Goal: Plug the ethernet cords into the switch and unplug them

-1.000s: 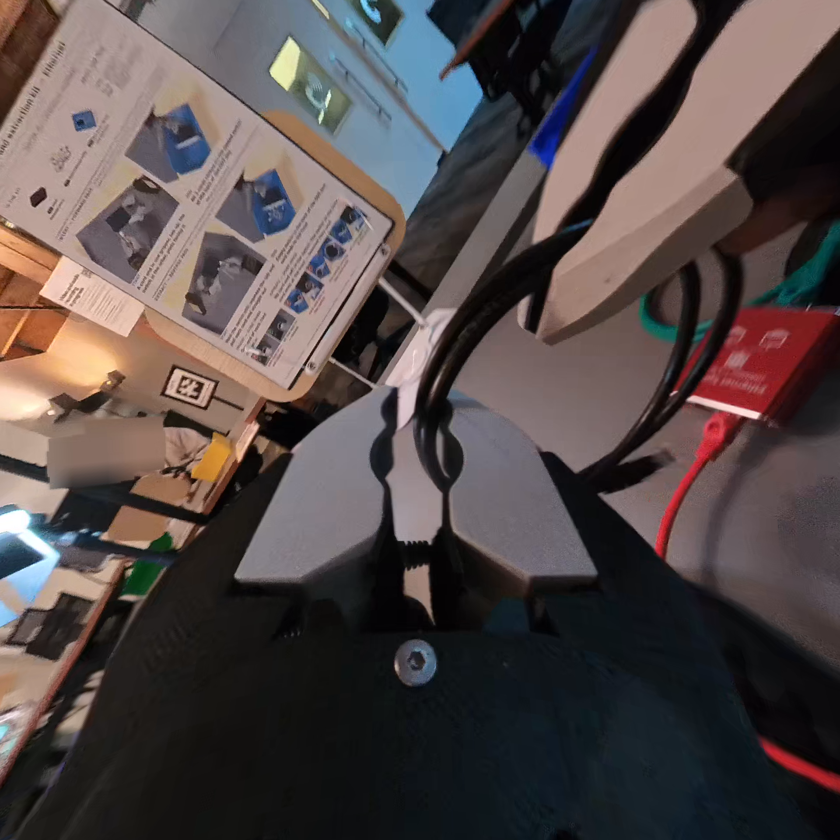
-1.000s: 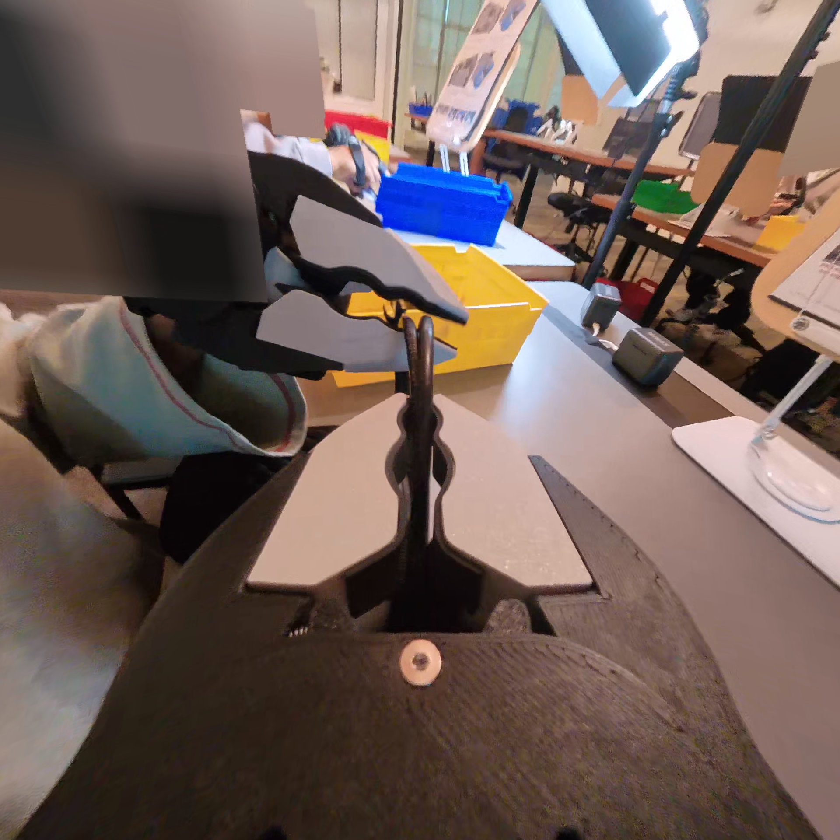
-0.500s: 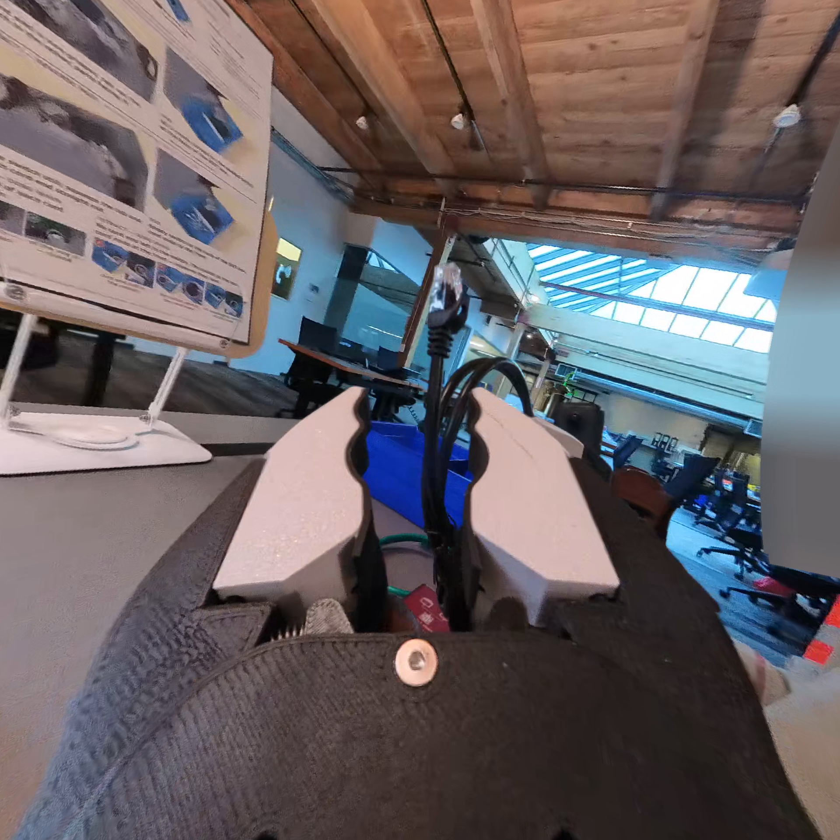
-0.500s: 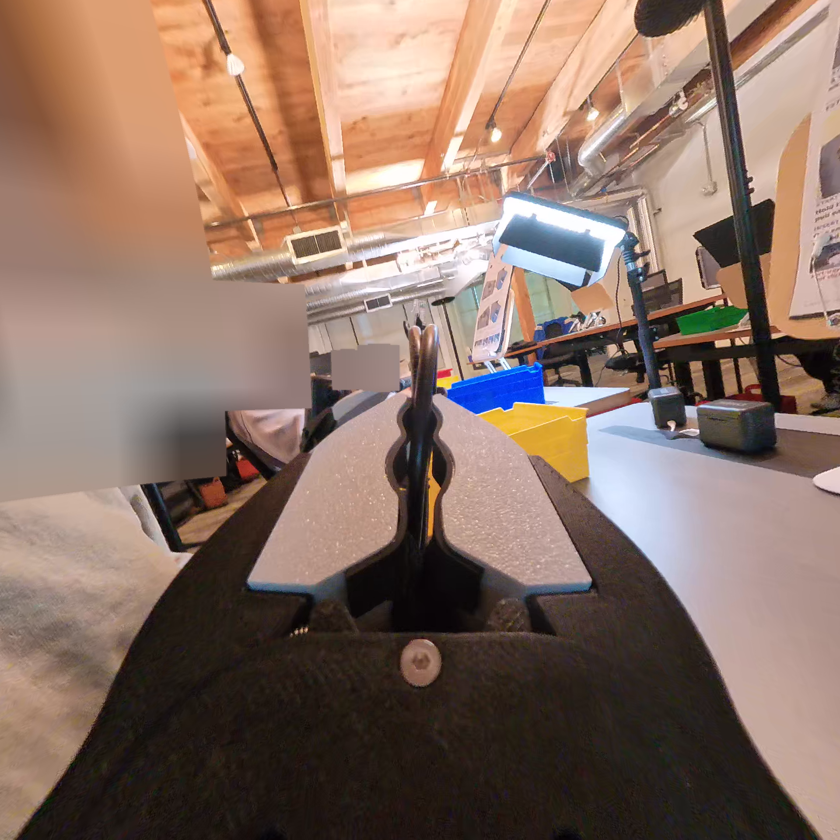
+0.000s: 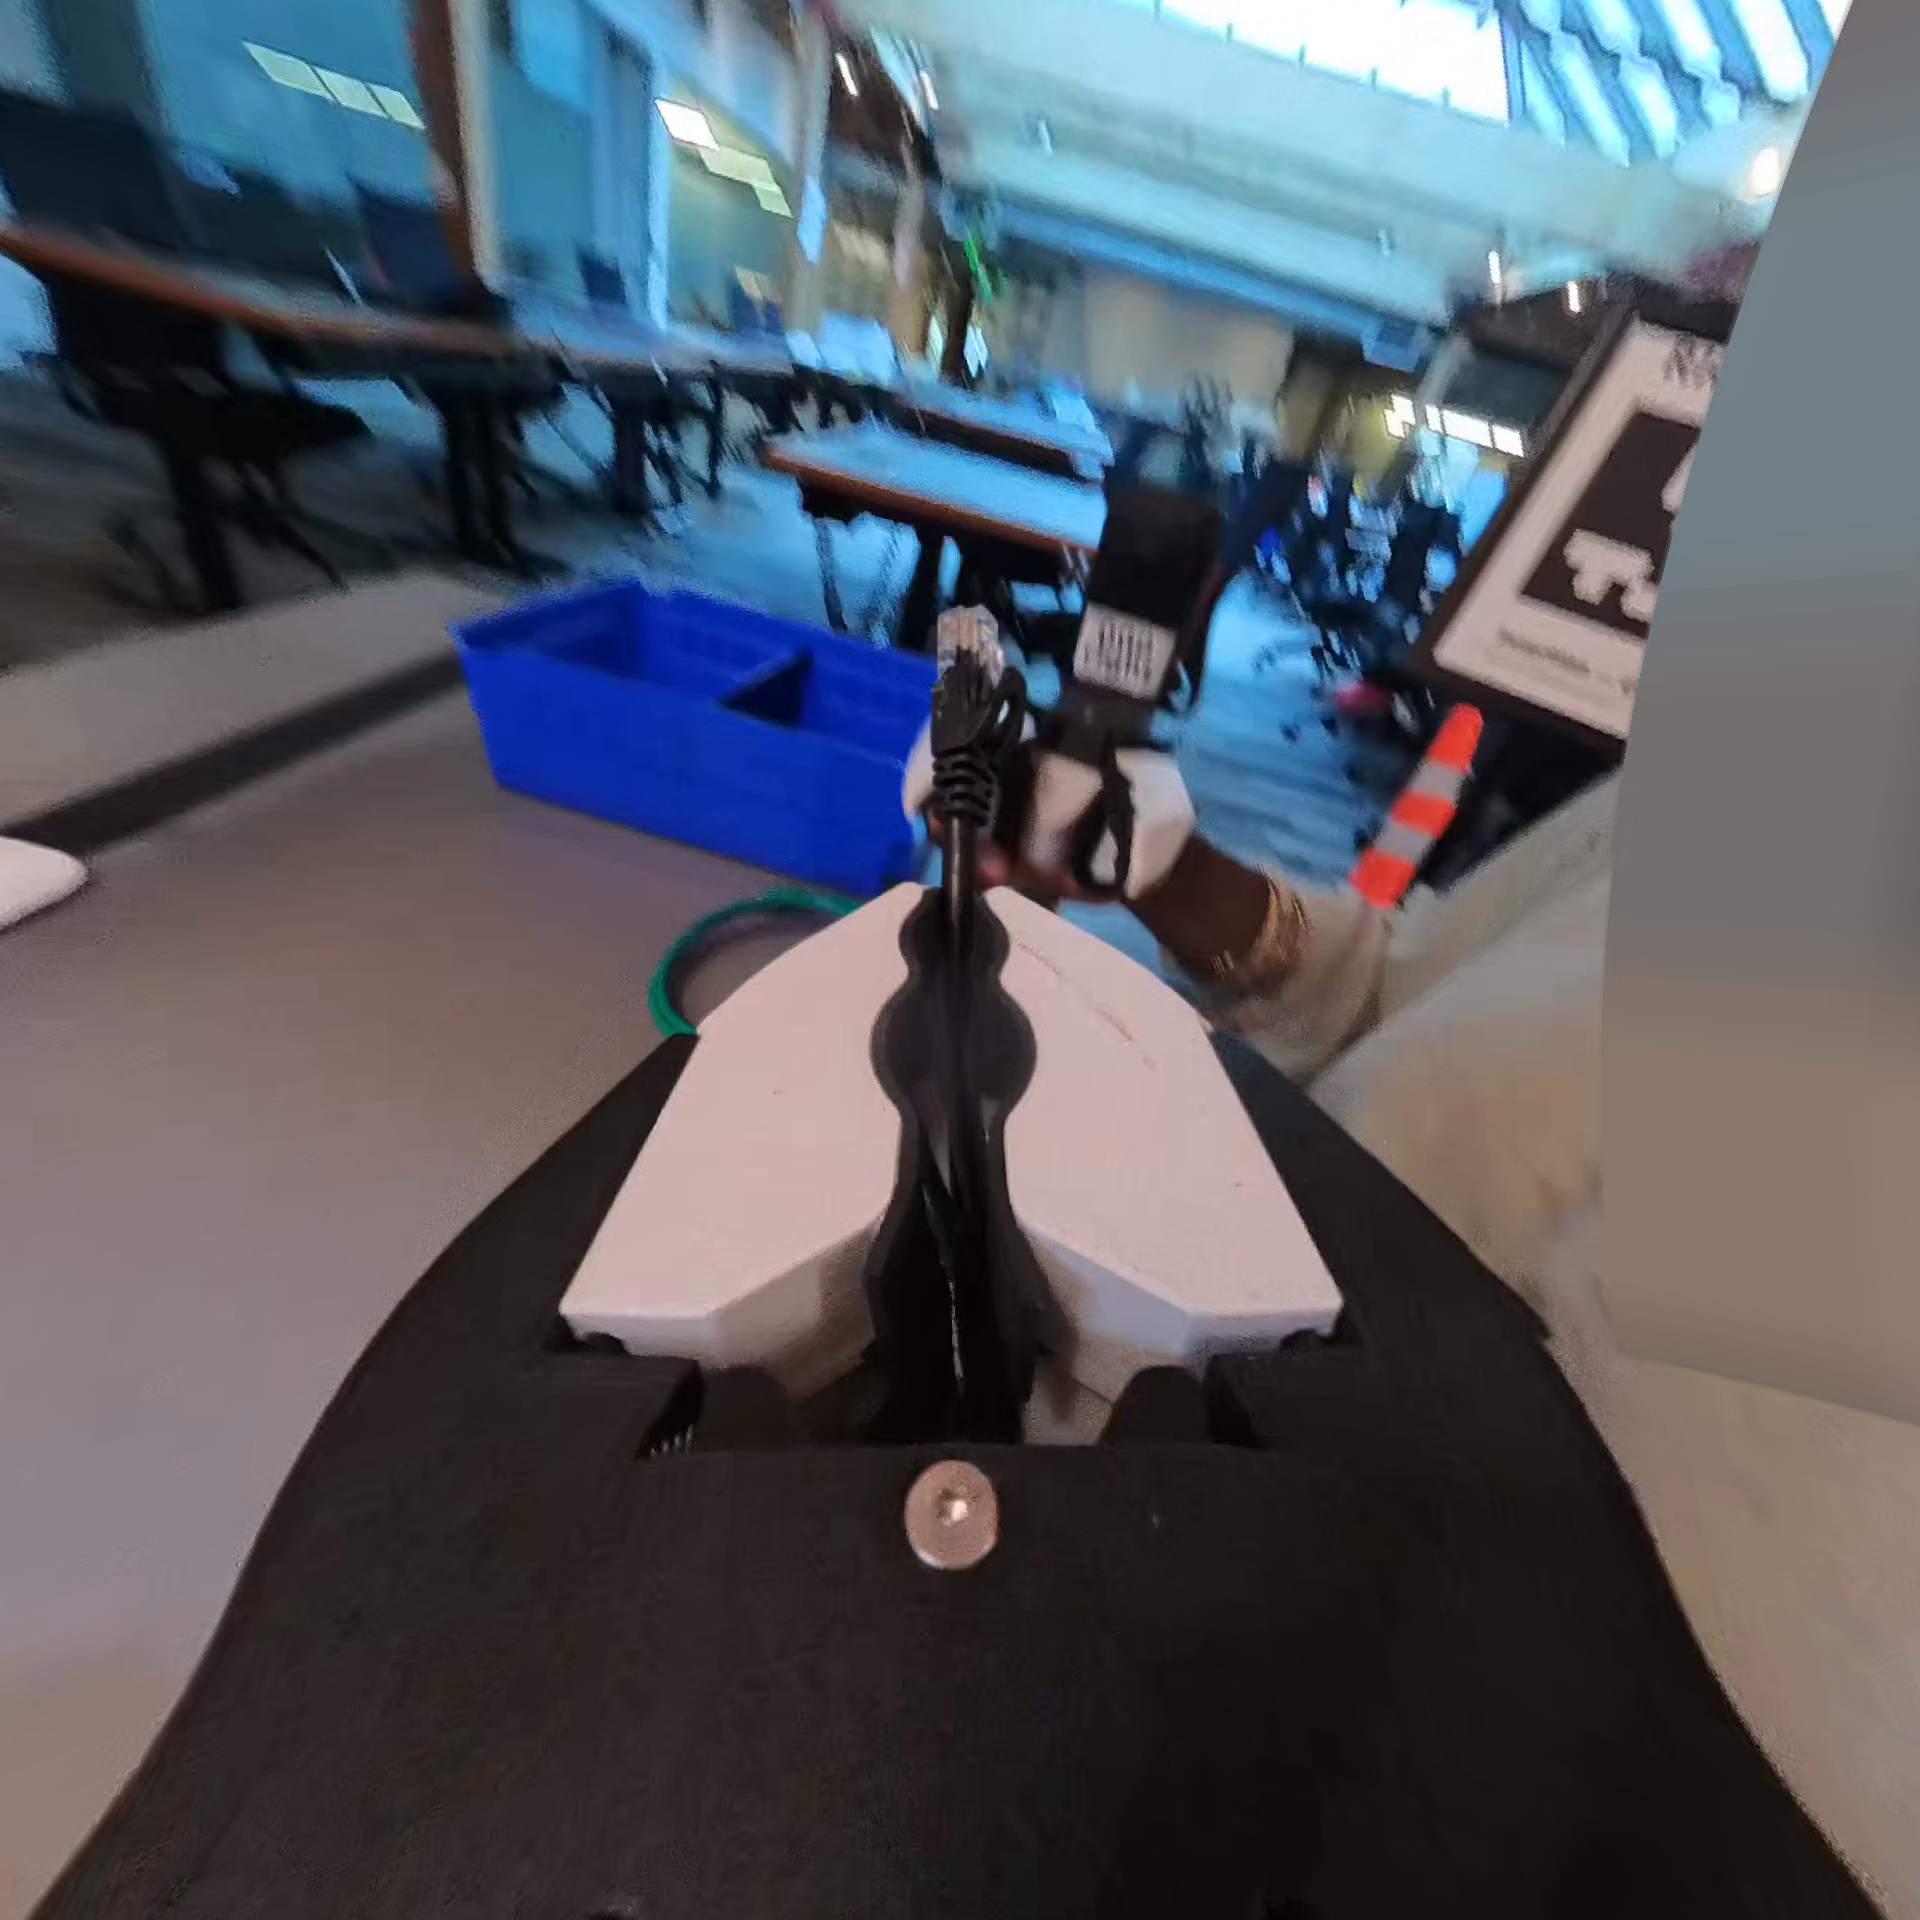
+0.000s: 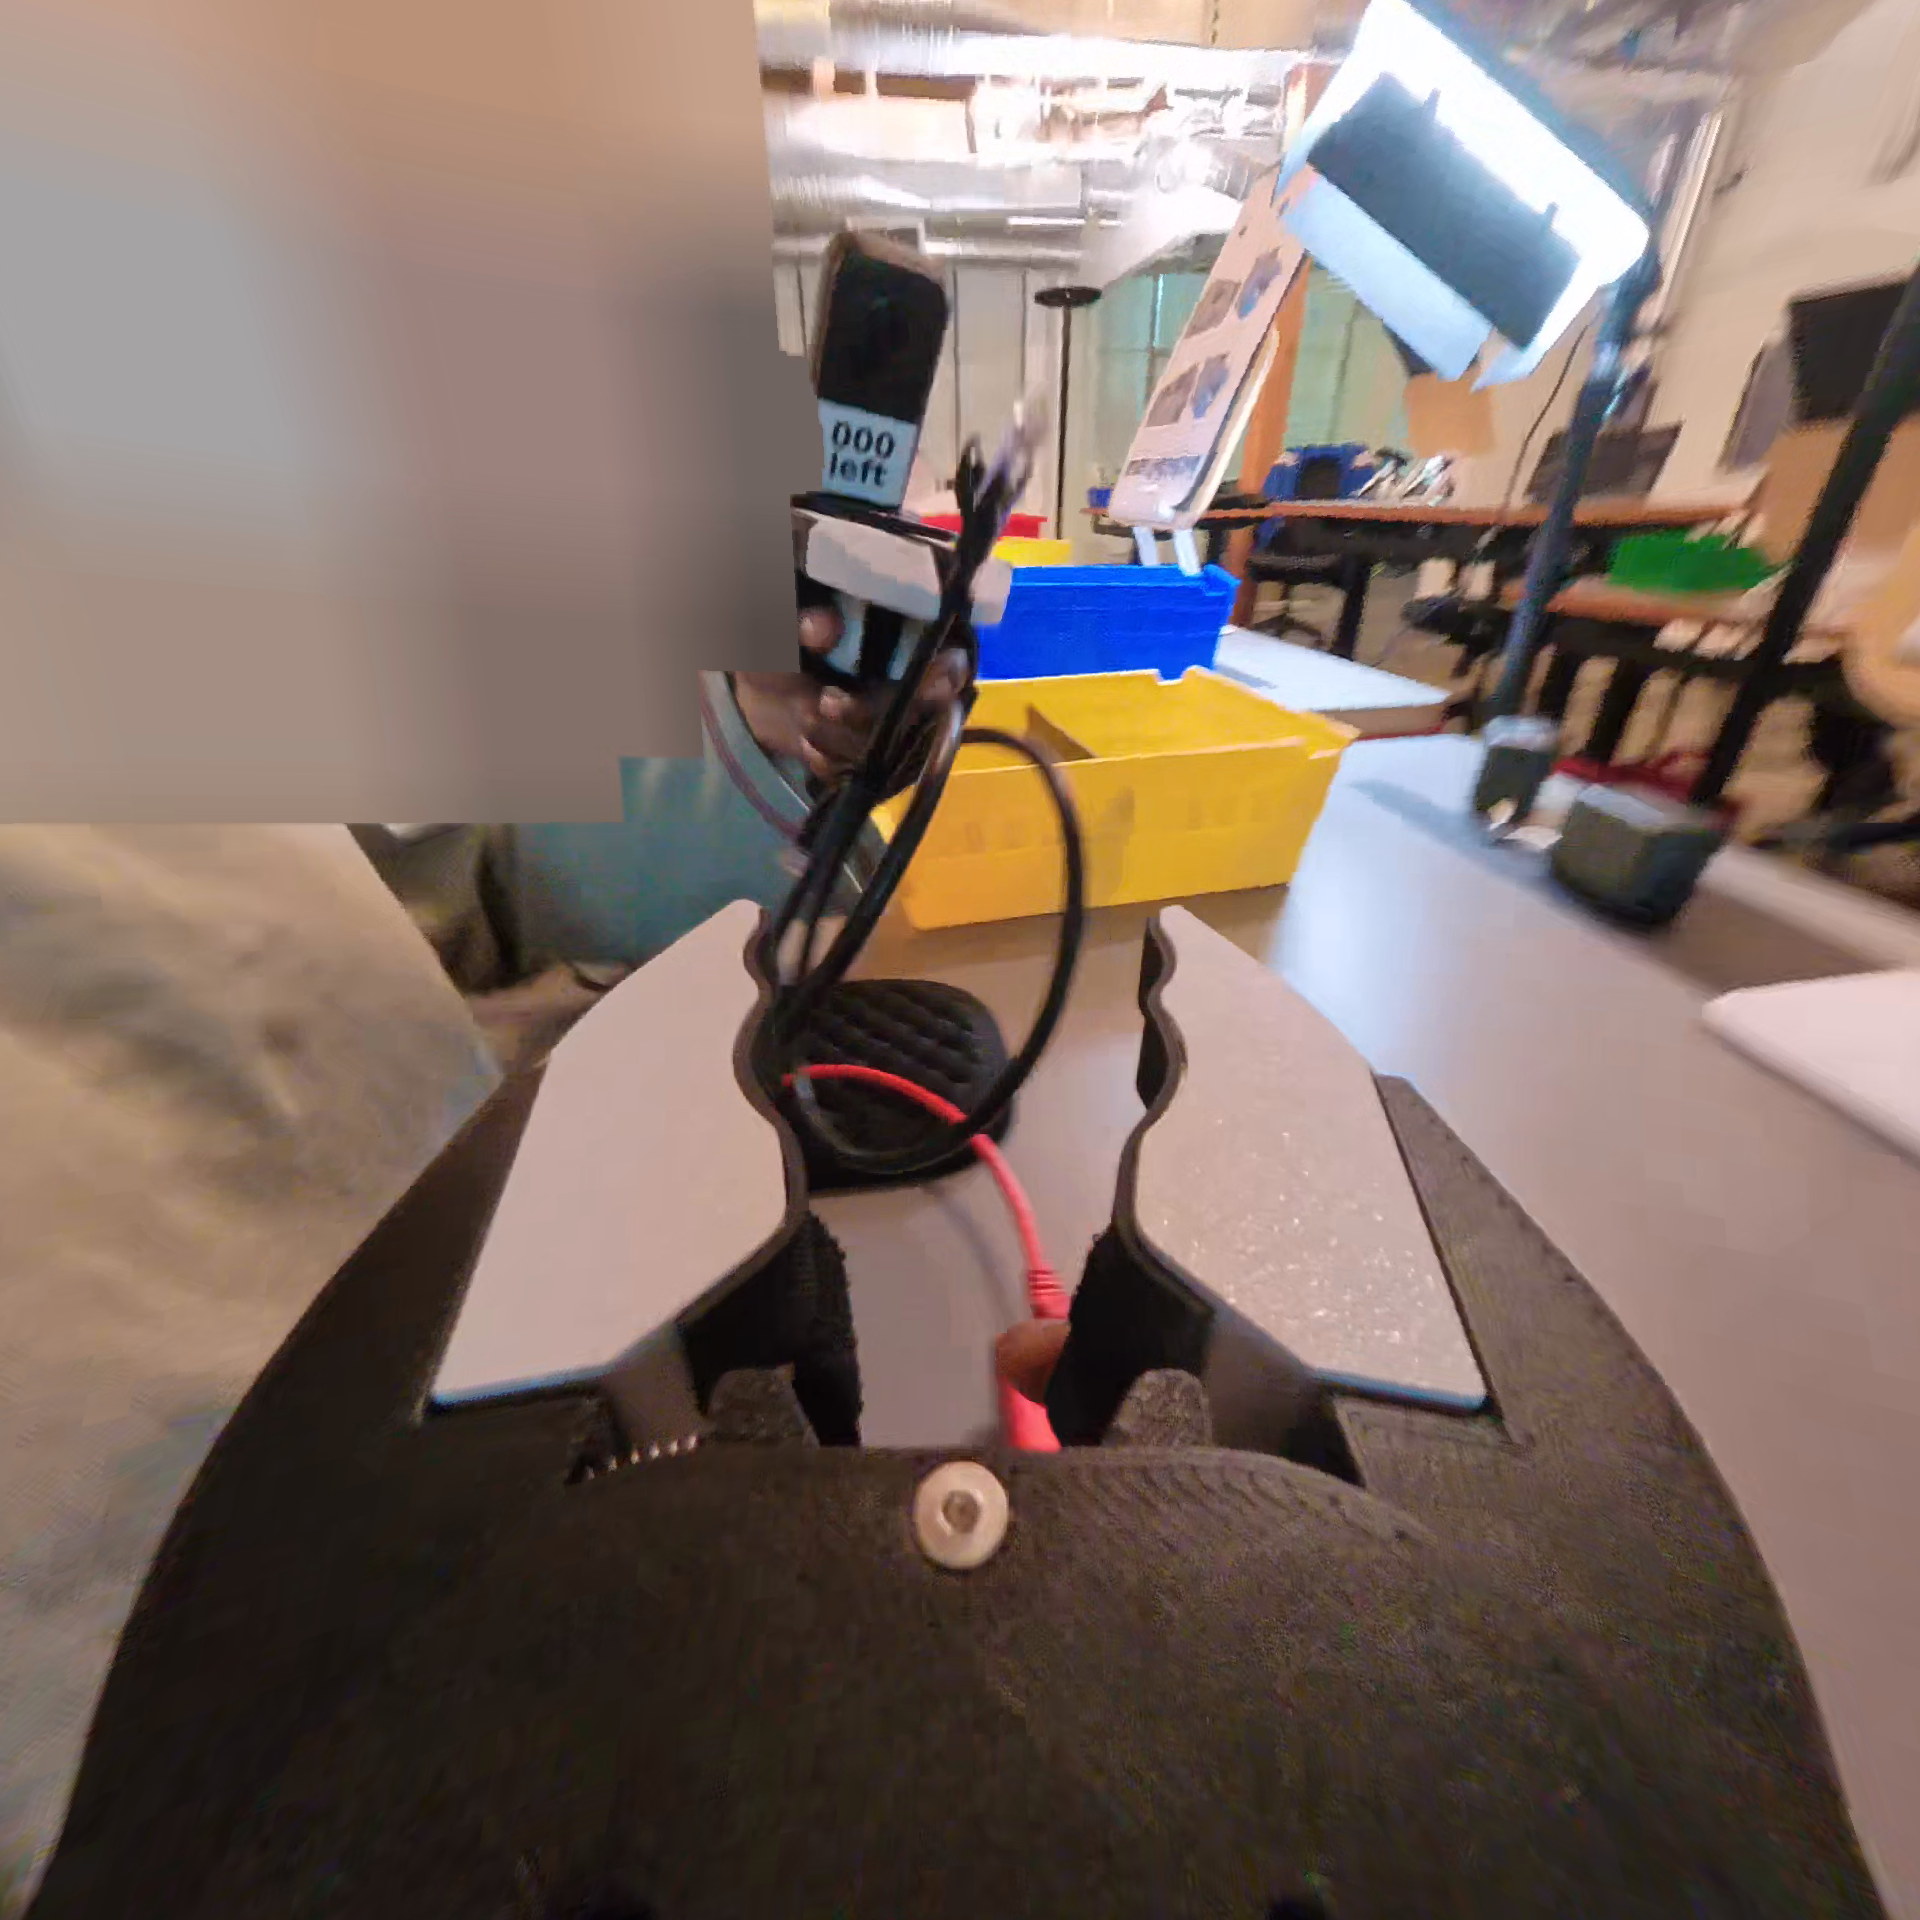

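Observation:
My left gripper [image 5: 954, 894] is shut on a black ethernet cord [image 5: 958, 831], whose clear plug [image 5: 966, 636] sticks up past the fingertips. My right gripper [image 6: 954, 920] is open and empty, its fingers [image 6: 623, 1143] wide apart. In the right wrist view the left gripper [image 6: 904, 566] is held up ahead, and the black cord [image 6: 836, 842] hangs from it in a loop that drops between my right fingers. A red cord [image 6: 997, 1174] lies on the table under the right gripper. The right gripper also shows in the left wrist view [image 5: 1081, 821], beyond the plug. No switch is visible.
A blue bin [image 5: 675, 717] stands at the far side of the grey table [image 5: 312, 1039], with a green cord coil [image 5: 717, 935] in front of it. A yellow bin [image 6: 1122, 810] stands ahead of the right gripper. Small grey boxes [image 6: 1631, 852] sit at right. A person's sleeve [image 6: 208, 1039] is at left. There is about 11 centimetres between the tips of the two grippers.
My right gripper has opened and let go of the black cord. My left gripper has closed on the cord. Both views have tipped down from the ceiling to the table.

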The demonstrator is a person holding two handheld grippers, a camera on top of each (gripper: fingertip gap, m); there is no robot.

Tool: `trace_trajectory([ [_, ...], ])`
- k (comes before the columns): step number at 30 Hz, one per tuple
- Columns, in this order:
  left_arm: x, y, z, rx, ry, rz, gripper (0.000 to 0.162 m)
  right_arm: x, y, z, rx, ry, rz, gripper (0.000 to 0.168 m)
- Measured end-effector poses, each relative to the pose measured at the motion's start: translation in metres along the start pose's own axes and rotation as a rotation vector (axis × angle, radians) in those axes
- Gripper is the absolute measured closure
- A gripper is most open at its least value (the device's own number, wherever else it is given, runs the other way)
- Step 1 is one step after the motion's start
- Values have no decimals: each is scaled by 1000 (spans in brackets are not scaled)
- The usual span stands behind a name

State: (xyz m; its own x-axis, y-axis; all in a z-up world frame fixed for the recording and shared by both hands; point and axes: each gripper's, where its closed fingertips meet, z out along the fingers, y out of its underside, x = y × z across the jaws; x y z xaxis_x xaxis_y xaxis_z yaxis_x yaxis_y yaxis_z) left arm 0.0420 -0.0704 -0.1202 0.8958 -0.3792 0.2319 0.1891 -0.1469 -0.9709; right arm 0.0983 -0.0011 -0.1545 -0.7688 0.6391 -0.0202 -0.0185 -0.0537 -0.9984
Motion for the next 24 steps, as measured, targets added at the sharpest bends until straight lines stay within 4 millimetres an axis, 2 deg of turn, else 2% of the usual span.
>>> trace_trajectory([
  [3, 9, 16, 7, -188, 63, -2, 157, -3, -18, 2, -90, 15, -271, 112],
  [6, 20, 32, 16, -328, 132, -6, 157, -13, -27, 15, -185, -32, -479, 118],
  [9, 28, 44, 25, -409, 181, -27, 157, -20, -21, 26, -278, -111, -571, 122],
  [12, 32, 48, 31, -416, 218, -41, 157, -26, -13, 31, -331, -171, -635, 136],
  [15, 35, 47, 34, -400, 238, -39, 157, -24, -9, 32, -364, -162, -656, 152],
  [18, 33, 38, 37, -323, 233, -6, 156, -27, -13, 30, -317, -167, -615, 155],
  [19, 29, 33, 38, -279, 204, 33, 151, -25, -16, 29, -294, -153, -577, 156],
  [21, 17, 22, 41, -168, 77, 186, 123, -21, -20, 26, -228, -132, -470, 156],
  [24, 18, 10, 44, -29, -41, 512, 117, -18, -16, 24, -145, -139, -296, 156],
])
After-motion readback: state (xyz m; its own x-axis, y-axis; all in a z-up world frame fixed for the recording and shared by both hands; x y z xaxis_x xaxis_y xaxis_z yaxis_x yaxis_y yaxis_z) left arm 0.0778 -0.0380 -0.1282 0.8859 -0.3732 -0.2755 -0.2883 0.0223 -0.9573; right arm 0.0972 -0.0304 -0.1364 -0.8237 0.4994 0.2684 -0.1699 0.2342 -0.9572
